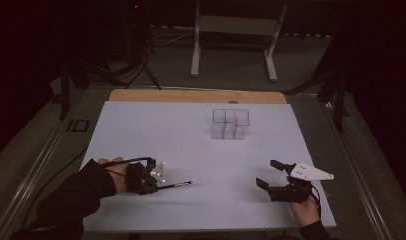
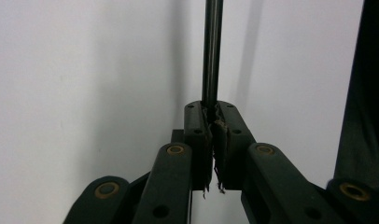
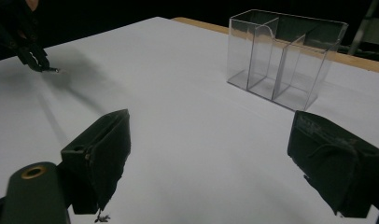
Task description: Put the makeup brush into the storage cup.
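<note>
Left tongs (image 1: pixel 158 186) grip a pen (image 1: pixel 176 185) — probably.

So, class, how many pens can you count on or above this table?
1: a dark pen clamped in the left gripper at the table's near left. The clear organizer looks empty.

The pen (image 2: pixel 212 51) looks like dark, glossy metal or plastic. The organizer (image 1: pixel 230 124) is clear, shiny plastic, and the table (image 1: pixel 191 150) has a smooth matt white top with a wooden edge.
</note>
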Motion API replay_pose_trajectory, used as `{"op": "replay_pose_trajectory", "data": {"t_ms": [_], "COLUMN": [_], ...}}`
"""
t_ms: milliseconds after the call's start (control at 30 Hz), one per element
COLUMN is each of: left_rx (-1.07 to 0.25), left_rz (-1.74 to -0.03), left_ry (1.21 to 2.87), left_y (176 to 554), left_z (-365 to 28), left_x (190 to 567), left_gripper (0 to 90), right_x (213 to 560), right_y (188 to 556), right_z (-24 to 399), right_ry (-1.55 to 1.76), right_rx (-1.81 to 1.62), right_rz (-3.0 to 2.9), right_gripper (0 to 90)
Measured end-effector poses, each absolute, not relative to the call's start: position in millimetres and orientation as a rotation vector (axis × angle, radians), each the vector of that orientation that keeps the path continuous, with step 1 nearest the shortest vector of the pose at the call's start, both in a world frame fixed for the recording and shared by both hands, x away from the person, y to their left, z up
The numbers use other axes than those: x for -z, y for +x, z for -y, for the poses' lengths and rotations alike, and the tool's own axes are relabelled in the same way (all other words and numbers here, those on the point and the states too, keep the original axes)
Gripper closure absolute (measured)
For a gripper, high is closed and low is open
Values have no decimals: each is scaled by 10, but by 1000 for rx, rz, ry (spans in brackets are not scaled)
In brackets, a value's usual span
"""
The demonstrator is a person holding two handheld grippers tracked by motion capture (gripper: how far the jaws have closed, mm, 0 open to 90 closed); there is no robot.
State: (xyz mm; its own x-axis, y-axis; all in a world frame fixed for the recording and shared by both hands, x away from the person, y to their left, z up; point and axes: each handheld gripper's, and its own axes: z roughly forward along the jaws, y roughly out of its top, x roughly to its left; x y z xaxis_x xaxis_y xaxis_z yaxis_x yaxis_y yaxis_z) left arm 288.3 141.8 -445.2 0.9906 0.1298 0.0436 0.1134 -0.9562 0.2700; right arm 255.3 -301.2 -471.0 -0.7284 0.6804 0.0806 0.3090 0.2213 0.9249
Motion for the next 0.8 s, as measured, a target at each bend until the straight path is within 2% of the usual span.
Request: {"op": "replay_pose_trajectory", "data": {"t_ms": [200,233,300,533,667,800], "left_rx": [-102,-158,-128,-167,-203,-152], "left_rz": [-297,-291,-339,-501,-536,-590], "left_ry": [2769,2741,2700,2582,2523,2451], "left_y": [2922,2922,2944,3004,2996,2986], "left_z": [-1424,-1433,-1440,-1437,-1412,-1381], "left_x": [4381,4369,4342,4302,4284,4290], "left_gripper": [856,856,856,858,858,859], "right_x": [4715,4714,4712,4706,4698,4687], "right_y": [2555,2553,2551,2549,2536,2525], "right_z": [3002,2999,2997,2996,2987,2978], "right_ry": [919,916,913,898,885,870], "right_rx": [-1508,-1510,-1523,-1528,-1520,-1517], "right_rz": [-2166,-2167,-2170,-2161,-2158,-2159], "right_gripper": [134,133,134,134,133,134]}}
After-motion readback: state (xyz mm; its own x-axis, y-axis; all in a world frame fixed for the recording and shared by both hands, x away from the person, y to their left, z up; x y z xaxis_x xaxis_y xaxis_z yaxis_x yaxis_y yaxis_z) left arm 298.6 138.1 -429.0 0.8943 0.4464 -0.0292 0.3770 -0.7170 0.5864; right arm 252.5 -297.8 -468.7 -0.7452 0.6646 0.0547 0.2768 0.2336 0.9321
